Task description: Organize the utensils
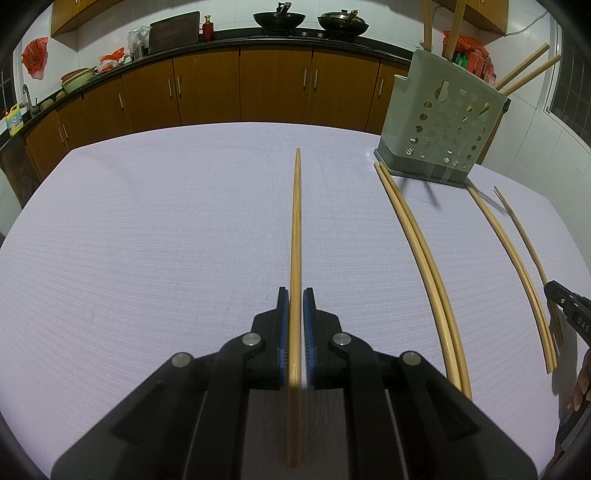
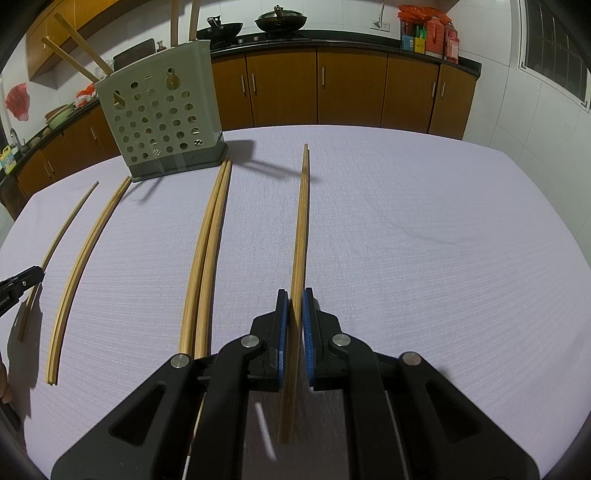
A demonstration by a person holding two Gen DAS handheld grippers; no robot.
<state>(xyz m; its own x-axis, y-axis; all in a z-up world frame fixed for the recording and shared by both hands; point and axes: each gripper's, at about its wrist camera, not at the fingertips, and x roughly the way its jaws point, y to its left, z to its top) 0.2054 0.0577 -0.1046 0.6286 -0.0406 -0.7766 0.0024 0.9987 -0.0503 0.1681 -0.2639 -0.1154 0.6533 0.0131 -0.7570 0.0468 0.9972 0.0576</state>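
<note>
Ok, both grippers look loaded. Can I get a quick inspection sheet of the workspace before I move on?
surface: table under lilac cloth, flat.
job's things: perforated holder upright with chopsticks standing in it; two chopstick pairs lying in front of it.
clutter: nothing seen on the table.
grippers: left gripper shut on a single chopstick; right gripper shut on another chopstick.
cables: nothing seen on the table.
surroundings: kitchen cabinets, woks on the counter behind.
</note>
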